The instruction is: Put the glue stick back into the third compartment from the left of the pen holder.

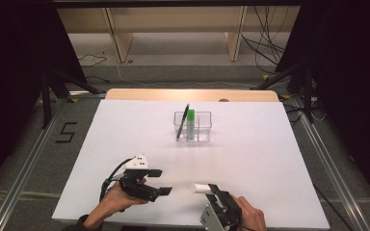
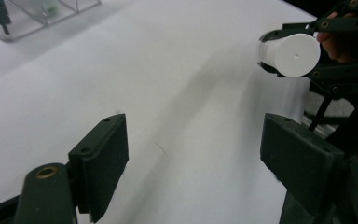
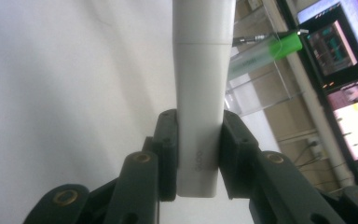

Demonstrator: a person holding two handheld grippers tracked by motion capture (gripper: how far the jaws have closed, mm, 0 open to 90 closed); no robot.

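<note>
My right gripper is shut on a white capped tube near the table's front edge, and the tube points left toward the other hand. In the right gripper view the tube stands clamped between both pads. My left gripper is open a short way to the tube's left, with nothing between its fingers. The left gripper view shows its two pads wide apart over bare table, and the tube's round white end at the upper right, held in the other gripper's jaws.
A clear divided box stands at the middle of the white table, with a black pen and a green-capped stick upright in it. The same box shows in the right gripper view. The table's wooden far edge lies behind.
</note>
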